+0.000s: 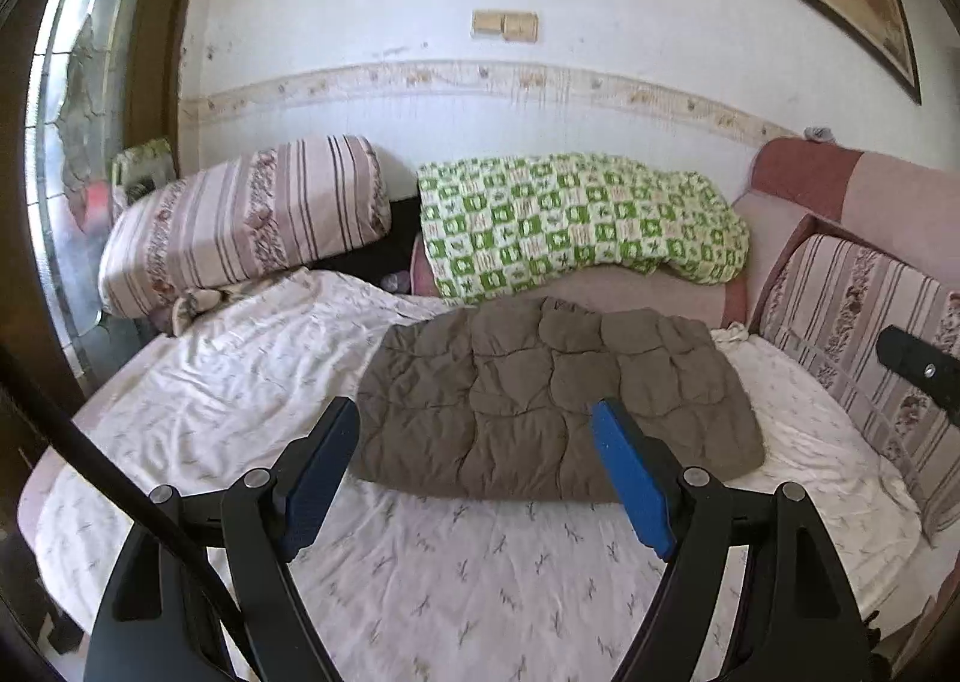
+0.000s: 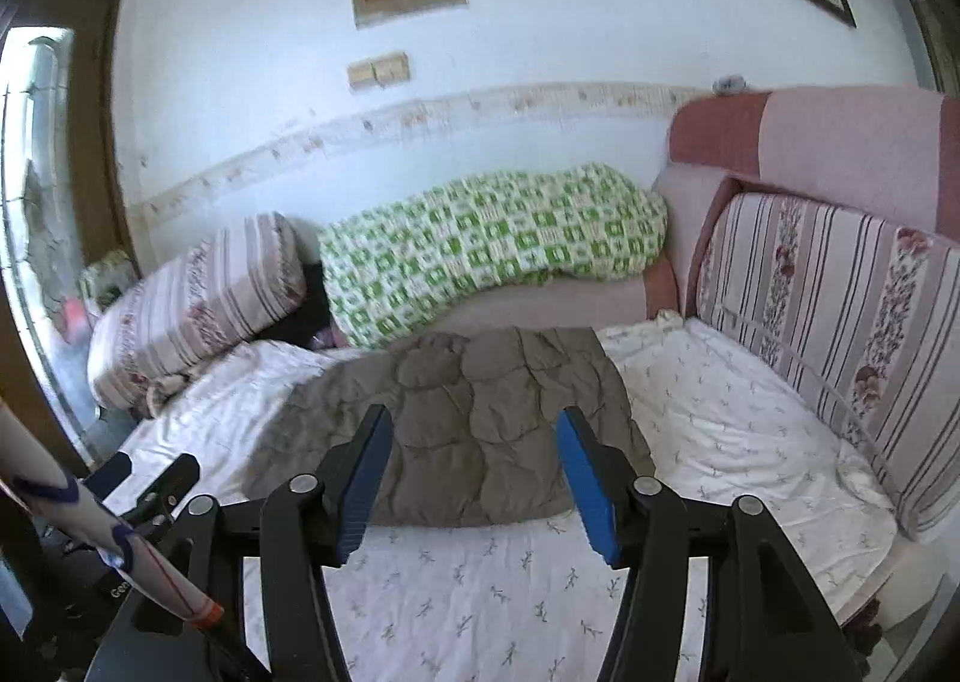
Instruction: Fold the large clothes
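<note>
Nearest in the left wrist view, the left hand-held gripper [image 1: 474, 430] stands with fingers apart and empty above the bed [image 1: 480, 574], and the folded brown quilted coat [image 1: 558, 394] lies just ahead, long axis across the view, its near edge free. From the right wrist, the right hand-held gripper [image 2: 474, 436] is also apart and empty, the coat [image 2: 468, 430] straight before it, with open sheet to the right.
</note>
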Motion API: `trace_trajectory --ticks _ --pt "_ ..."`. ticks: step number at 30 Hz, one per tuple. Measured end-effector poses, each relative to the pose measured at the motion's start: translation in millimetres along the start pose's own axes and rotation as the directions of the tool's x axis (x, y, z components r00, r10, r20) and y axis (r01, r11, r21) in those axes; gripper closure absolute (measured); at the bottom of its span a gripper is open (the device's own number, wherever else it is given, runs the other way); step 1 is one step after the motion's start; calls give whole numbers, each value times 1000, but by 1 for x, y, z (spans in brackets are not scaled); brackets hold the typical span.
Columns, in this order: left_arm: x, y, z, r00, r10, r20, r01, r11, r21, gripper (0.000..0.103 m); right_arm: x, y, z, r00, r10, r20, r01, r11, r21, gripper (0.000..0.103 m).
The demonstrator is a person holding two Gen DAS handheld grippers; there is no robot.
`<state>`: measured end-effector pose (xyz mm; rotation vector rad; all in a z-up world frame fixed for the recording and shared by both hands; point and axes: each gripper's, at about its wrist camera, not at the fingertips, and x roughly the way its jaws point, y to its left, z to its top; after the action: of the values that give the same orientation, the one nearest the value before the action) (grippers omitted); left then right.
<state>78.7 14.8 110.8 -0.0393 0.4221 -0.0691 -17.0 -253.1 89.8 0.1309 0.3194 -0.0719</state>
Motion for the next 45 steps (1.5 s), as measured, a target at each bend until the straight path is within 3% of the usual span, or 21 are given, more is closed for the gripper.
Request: trace_trajectory --ticks 7,11,26,40,45 --pt "-54 15 9 998 32 59 -31 999 -29 22 -71 23 3 993 68 100 -63 997 -52 28" --pt "-67 19 11 996 46 78 -43 998 -40 22 -86 31 0 989 74 124 -65 995 -78 27" --pt "-68 26 11 994 90 62 -87 995 -46 6 -71 30 -11 995 76 69 -71 995 -76 26" --pt "-58 48 16 986 167 13 -166 983 -82 2 -56 32 -18 997 75 29 -73 994 -85 25" --pt "-56 51 16 989 149 22 -147 986 -82 2 -50 32 -20 997 73 15 -71 994 -85 25"
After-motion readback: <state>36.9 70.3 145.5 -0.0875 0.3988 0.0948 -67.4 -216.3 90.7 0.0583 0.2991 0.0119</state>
